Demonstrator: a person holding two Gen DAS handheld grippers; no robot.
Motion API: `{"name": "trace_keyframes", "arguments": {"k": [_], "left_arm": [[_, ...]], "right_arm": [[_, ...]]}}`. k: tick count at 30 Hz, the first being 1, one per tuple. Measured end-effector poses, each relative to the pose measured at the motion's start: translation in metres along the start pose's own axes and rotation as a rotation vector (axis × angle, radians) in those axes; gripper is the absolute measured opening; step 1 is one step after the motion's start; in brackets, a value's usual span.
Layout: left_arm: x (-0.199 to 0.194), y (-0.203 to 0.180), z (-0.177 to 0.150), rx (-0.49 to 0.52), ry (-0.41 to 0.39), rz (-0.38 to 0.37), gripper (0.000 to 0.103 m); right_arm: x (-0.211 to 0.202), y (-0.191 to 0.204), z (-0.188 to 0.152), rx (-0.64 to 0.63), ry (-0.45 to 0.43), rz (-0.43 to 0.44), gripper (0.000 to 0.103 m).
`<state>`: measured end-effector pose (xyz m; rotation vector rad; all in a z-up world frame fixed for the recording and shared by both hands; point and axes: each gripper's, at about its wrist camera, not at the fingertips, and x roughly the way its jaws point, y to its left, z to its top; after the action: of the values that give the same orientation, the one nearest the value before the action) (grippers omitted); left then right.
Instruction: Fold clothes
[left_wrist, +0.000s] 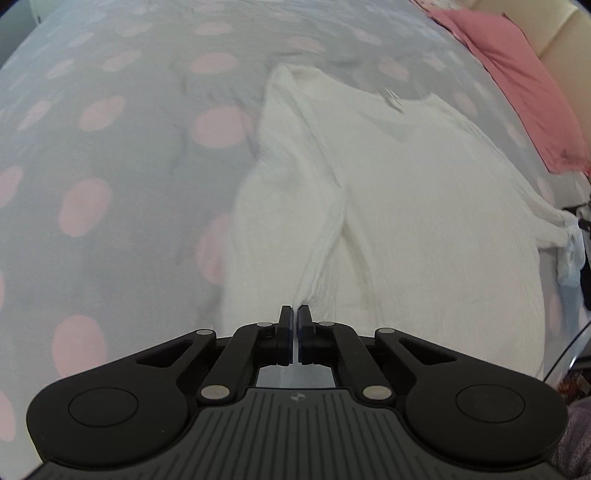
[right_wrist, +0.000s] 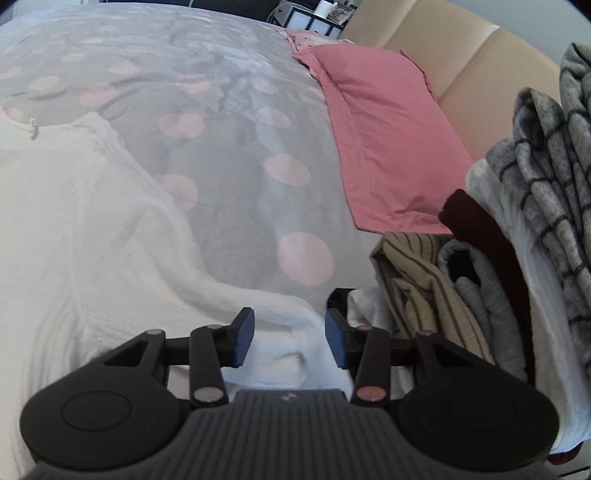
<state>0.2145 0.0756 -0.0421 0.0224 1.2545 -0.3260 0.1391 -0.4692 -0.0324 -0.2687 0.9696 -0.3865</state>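
The left gripper (left_wrist: 297, 314) is pinching a ridge of the white sweater (left_wrist: 388, 192), its jaws fully together on the knit. The right gripper (right_wrist: 290, 338) is hanging partly open over a bunched white sleeve end (right_wrist: 295, 347), gripping nothing. The sweater is lying spread on the dotted duvet (left_wrist: 110, 155), running toward 12 o'clock, one sleeve apparently already lying over the body, though blur is hiding its edge. Folding seems barely begun. A heap of unfolded clothes (right_wrist: 498, 258) is waiting at 3 o'clock, by the pink pillow (right_wrist: 384, 129).

Two matte black grippers (left_wrist: 297, 314) (right_wrist: 290, 334): ribbed grey housings, silver pivot pins, blue-padded jaws.
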Motion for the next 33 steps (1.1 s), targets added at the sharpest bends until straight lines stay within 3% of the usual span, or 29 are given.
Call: {"name": "trace_keyframes", "arguments": {"k": [6,11,21,33], "left_arm": [[-0.019,0.028,0.01,-0.013,-0.064,0.115,0.0],[-0.033,0.064,0.018,-0.094,-0.126,0.221,0.0],[-0.043,0.105,0.042,-0.16,-0.218,0.374,0.0],[-0.031,0.147,0.074,-0.236,-0.264,0.557,0.0]], "right_arm": [[-0.006,0.032,-0.005,-0.1,-0.05,0.019,0.05],[-0.006,0.047,-0.012,-0.168,-0.057,0.04,0.052],[0.01,0.053,-0.016,-0.16,0.001,0.051,0.053],[0.025,0.063,-0.015,-0.172,0.043,0.059,0.053]]}}
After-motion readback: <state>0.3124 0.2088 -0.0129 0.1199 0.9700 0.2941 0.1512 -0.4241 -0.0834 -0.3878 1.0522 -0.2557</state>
